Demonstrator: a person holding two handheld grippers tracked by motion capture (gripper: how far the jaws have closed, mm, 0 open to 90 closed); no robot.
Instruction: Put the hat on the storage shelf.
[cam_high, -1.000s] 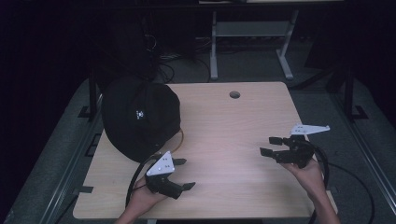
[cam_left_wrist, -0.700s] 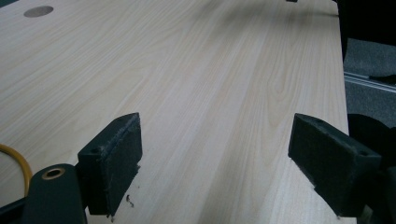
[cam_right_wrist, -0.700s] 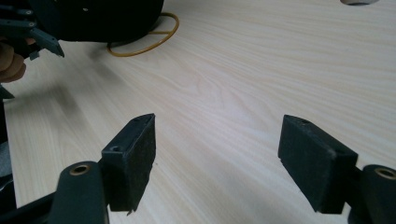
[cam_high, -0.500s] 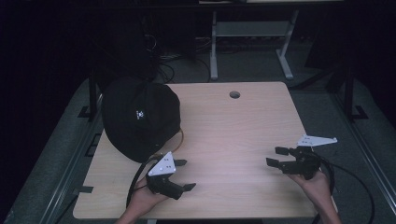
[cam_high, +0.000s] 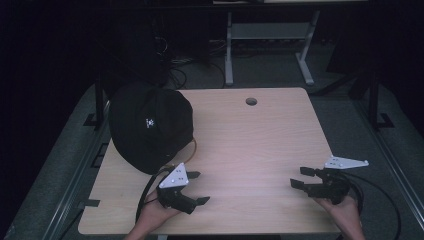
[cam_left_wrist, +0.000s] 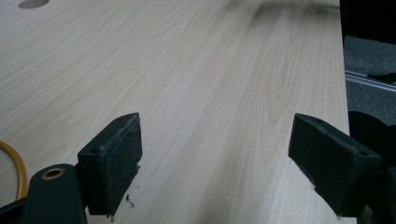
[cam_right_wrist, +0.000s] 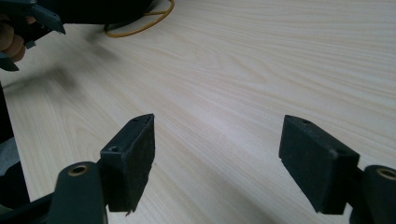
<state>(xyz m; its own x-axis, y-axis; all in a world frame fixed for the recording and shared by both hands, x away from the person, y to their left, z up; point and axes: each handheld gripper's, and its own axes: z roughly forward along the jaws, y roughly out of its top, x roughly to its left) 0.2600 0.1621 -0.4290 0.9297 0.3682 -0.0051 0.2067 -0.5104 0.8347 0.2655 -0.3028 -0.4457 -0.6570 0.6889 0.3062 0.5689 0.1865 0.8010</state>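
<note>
Cap (cam_high: 150, 127), black with a small white emblem, lies on the far-left part of the desk (cam_high: 250, 145), a yellow cord (cam_high: 192, 147) curling out from under it; the left hand-held gripper (cam_high: 196, 187) rests near its front edge, jaws wide apart and empty; the right hand-held gripper (cam_high: 301, 177) sits well apart at the near-right, jaws likewise spread over bare wood. The step looks like the approach, nothing grasped yet; next the left one likely needs to turn toward the cap and close on its edge.
</note>
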